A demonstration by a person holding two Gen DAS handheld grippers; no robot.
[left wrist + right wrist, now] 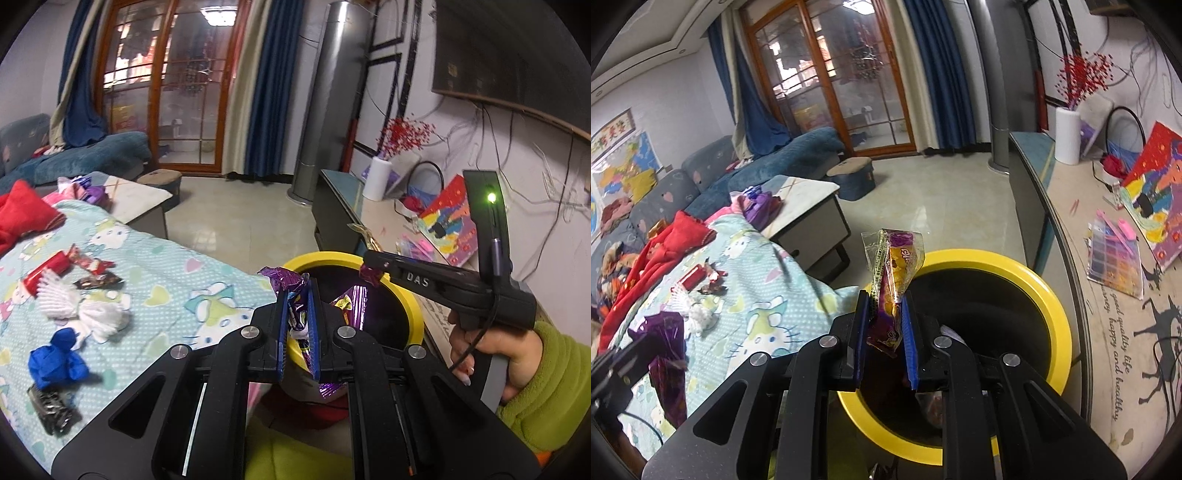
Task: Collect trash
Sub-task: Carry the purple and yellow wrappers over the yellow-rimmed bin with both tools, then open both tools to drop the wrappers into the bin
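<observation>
Holding a gripper in each hand, we had both sets of jaws clamped on trash above the yellow-rimmed bin (pixel 1062 325). Our left gripper (pixel 298 295) was squeezed tight on a purple foil wrapper (pixel 282 278), whose crinkled top stuck up past the blue pads (pixel 313 325) while its lower end hung out beneath them. Our right gripper (pixel 884 306) pinched a clear wrapper printed in purple and yellow (pixel 897 258), standing upright between its pads, with the top rising well above the fingertips. From the left wrist view, the right gripper reached in from the side over the bin's far rim, and our right hand (pixel 491 354) in a green fleece sleeve (pixel 546 380) gripped its handle. Inside the bin's dark bowl lay more purple wrappers (pixel 351 299).

Beside the bin spread a mint cartoon-print blanket (pixel 177 280), and trash lay scattered on it: a crumpled blue paper wad (pixel 59 354), white pleated paper cups (pixel 88 306), a red packet (pixel 44 273), a small red candy wrapper (pixel 86 262), a dark wrapper (pixel 98 282) and a black-and-silver foil piece (pixel 51 406). A red cloth (pixel 26 214) sat bunched at the blanket's far end.
</observation>
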